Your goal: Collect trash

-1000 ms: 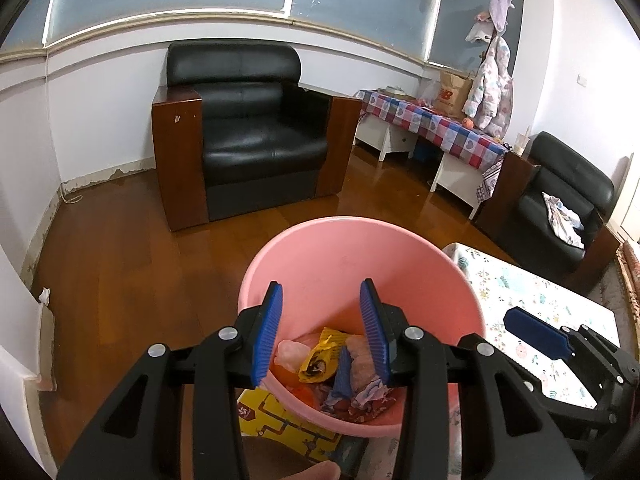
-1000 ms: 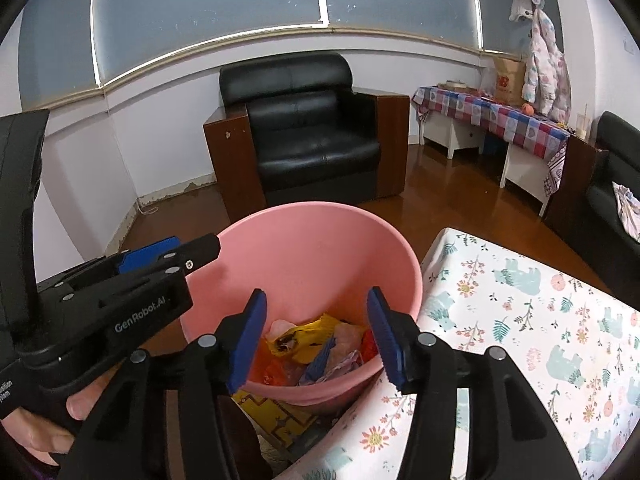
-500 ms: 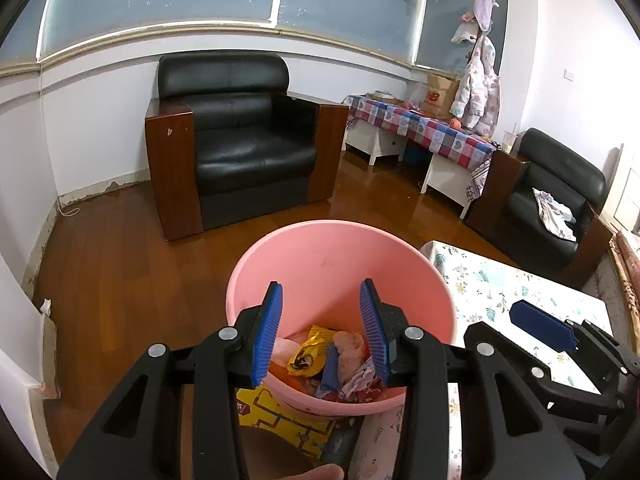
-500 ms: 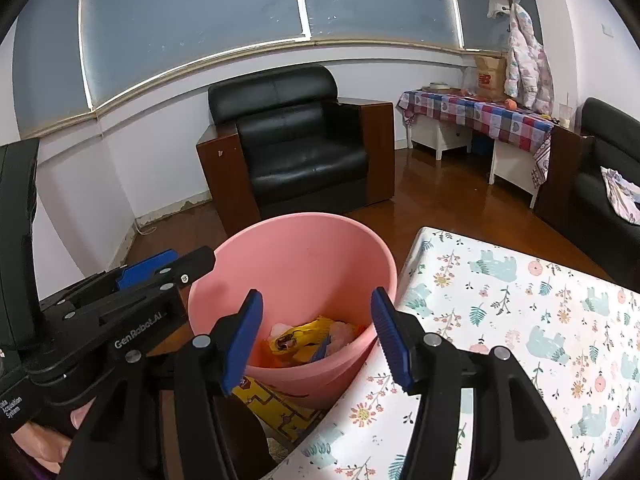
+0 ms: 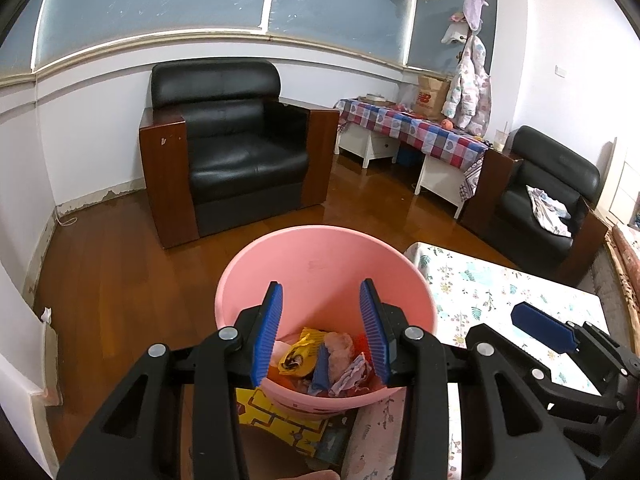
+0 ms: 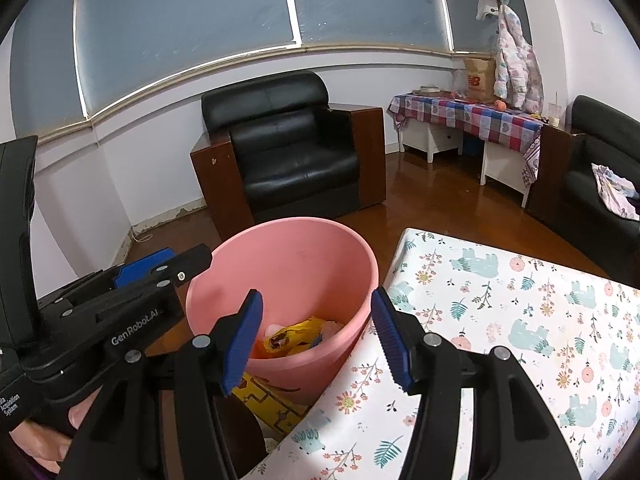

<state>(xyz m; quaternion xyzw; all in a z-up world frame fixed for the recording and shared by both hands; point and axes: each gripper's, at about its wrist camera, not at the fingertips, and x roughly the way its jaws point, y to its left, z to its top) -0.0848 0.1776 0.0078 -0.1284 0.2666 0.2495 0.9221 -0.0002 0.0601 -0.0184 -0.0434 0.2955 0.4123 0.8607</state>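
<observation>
Black armchair point(image 5: 236, 152) behind pink bin point(image 5: 324, 268) beside floral-clothed table point(image 6: 520, 320).

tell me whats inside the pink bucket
The pink bucket holds a pile of trash: a yellow wrapper, a blue scrap, a pinkish crumpled lump and patterned paper. Anything under that pile, and the bucket's floor, is covered.

straight ahead of the gripper a black leather armchair point(image 5: 236, 148) with brown wooden sides stands against the white wall on the wood floor point(image 5: 104, 264). ahead to the right, a checked cloth point(image 5: 416, 128) covers a white side table, with a cardboard box point(image 5: 432, 98) on it and a padded jacket point(image 5: 468, 84) hanging above. near right lies a floral tablecloth point(image 6: 520, 320).
</observation>
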